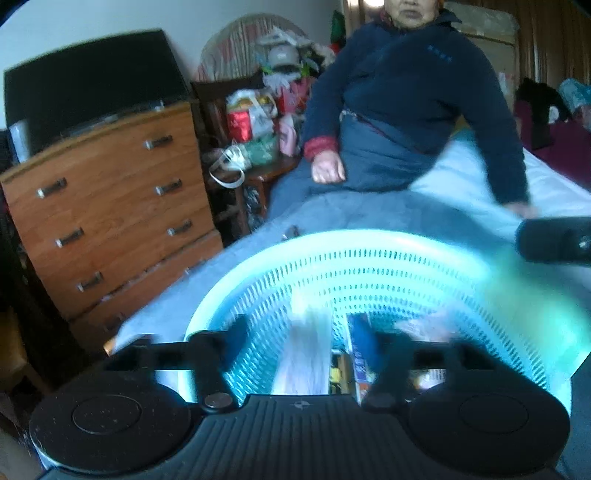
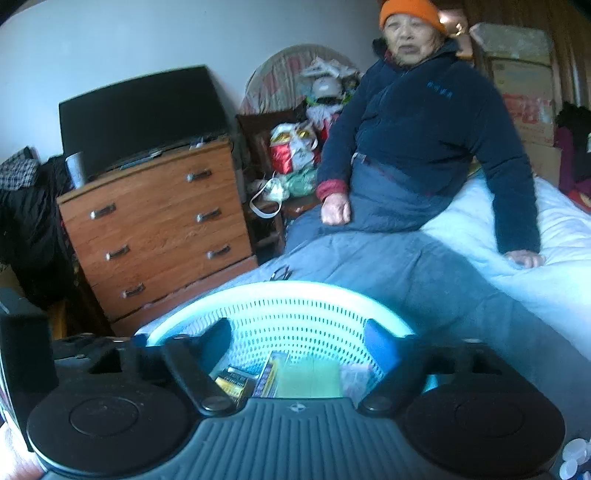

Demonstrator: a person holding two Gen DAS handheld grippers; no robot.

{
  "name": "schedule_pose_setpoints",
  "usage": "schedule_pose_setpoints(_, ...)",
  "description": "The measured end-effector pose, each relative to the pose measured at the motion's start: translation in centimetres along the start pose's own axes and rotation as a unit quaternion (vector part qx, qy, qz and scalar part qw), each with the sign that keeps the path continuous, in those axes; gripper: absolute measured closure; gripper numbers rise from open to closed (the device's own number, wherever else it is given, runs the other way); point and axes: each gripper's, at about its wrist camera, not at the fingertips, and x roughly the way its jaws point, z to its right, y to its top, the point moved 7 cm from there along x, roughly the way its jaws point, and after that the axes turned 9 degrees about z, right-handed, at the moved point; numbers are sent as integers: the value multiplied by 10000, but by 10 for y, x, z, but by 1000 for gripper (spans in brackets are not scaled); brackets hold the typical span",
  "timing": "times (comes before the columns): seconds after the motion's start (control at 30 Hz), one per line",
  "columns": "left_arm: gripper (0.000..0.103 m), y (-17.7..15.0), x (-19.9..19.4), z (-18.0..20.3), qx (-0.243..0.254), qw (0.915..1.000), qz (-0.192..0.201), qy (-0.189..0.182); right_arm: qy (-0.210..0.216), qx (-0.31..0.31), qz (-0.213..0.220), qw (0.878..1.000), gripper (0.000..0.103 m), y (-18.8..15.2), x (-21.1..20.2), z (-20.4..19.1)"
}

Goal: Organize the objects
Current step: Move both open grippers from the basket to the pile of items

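Hovering over a pale turquoise perforated plastic basket (image 1: 369, 273), the left tool (image 1: 306, 339) has its two dark fingers spread wide apart with nothing between them; a blurred white streak shows below the gap, inside the basket. The right tool (image 2: 299, 339) hangs over the same basket (image 2: 295, 306), its fingers likewise wide apart and empty.

The basket sits on a bed covered with a light blue sheet (image 2: 535, 280). Inside the basket lie a flat yellow-green packet (image 2: 310, 376), a blue-and-yellow printed box (image 2: 271, 373) and a dark packet with gold lettering (image 2: 232, 382); the writing on them is too blurred to read.

Beyond the basket a person in a navy fleece jacket (image 2: 424, 122) and an orange knitted cap (image 2: 410, 13) sits on the bed, one hand (image 2: 524, 258) pressed on the sheet. Small blue lettering on the jacket's chest cannot be made out.

Left of the basket stands a brown wooden chest of drawers with metal handles (image 2: 159, 225), with a black flat screen (image 2: 144, 110) on top. Behind the basket, beside the chest, bags and packages (image 2: 295, 147) are piled.
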Motion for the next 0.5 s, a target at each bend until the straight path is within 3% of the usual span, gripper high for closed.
schedule_pose_setpoints(0.13,23,10,-16,-1,74,9998,108,133,-55,266,526,9982,15,-2,-42,23)
schedule_pose_setpoints(0.23,21,22,-39,13,50,9994,341,-12,-421,317,790,9955,13,-32,-91,57)
schedule_pose_setpoints(0.37,18,38,-79,68,244,9936,870,-685,-1210,459,667,9893,12,-102,-156,130)
schedule_pose_setpoints(0.5,9,31,-114,150,511,9778,1220,-1627,-2337,604,243,9701,12,-178,-228,219)
